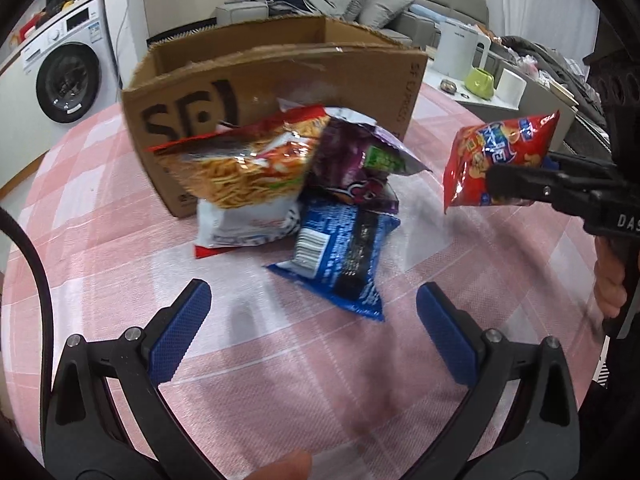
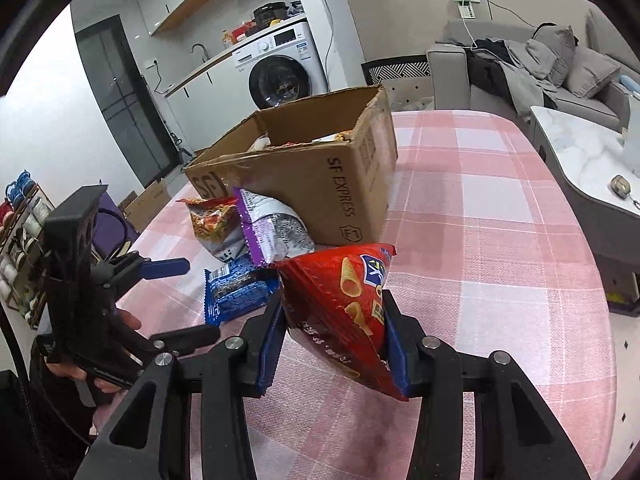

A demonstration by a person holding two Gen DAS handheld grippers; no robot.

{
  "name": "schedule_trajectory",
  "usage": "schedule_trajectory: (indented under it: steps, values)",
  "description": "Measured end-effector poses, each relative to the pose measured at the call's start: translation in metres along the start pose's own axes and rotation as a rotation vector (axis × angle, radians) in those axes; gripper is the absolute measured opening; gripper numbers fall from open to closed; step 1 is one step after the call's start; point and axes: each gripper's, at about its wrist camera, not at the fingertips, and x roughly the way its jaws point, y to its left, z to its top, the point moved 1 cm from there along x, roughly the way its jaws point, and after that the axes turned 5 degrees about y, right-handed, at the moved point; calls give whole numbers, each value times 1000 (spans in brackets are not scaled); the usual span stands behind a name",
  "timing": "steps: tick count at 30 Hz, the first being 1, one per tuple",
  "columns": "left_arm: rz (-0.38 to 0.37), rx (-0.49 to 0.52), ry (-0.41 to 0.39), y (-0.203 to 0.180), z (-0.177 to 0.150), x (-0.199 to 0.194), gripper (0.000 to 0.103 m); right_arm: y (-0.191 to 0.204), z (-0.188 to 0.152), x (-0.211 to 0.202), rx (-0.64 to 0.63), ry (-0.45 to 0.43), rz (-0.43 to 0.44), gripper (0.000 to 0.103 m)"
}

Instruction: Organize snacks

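My right gripper (image 2: 332, 312) is shut on a red snack bag (image 2: 340, 300) and holds it above the table; the bag also shows in the left wrist view (image 1: 496, 160). My left gripper (image 1: 314, 308) is open and empty, just short of a blue packet (image 1: 340, 256). Behind the packet, an orange noodle bag (image 1: 248, 168) and a purple bag (image 1: 352, 164) lean against an open cardboard box (image 1: 272, 76). The box (image 2: 320, 176) holds some snacks inside.
The table has a pink checked cloth (image 1: 120, 240). A white kettle (image 1: 460, 46), a green cup (image 1: 480, 82) and a paper roll (image 1: 512, 84) stand on a side table at the right. A washing machine (image 1: 68, 76) stands beyond the table at the left.
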Motion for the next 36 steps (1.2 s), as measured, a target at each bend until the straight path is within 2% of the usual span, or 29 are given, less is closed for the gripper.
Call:
schedule_trajectory:
  steps: [4,6,8,14,17,20,22,24,27,36]
  values:
    - [-13,-4,12,-4,7,10,99,-3,-1,0,6,4,-1,45]
    - [-26,11,23,-9,10,14,89,-3,0,1,5,6,-3,45]
    - [-53,31,27,-15,13,15,85,-4,0,1,8,7,-3,45]
    - [-116,67,25,-32,17,15,82,-6,-1,3,17,11,-5,45]
    - [-86,82,38,-38,20,21,82,-7,-1,4,18,13,-6,45]
    - [-90,82,41,-41,24,26,81,-7,-1,4,19,12,-6,45]
    - [-78,83,44,-45,28,32,75,-8,-1,5,22,12,-7,45]
    - [-53,86,47,-43,28,35,56,-9,-1,5,25,13,-7,45]
    - [-73,73,35,-41,27,32,41,-10,-1,5,27,12,-8,45]
    - [-92,60,9,-38,14,24,41,-6,1,0,17,-11,-12,45]
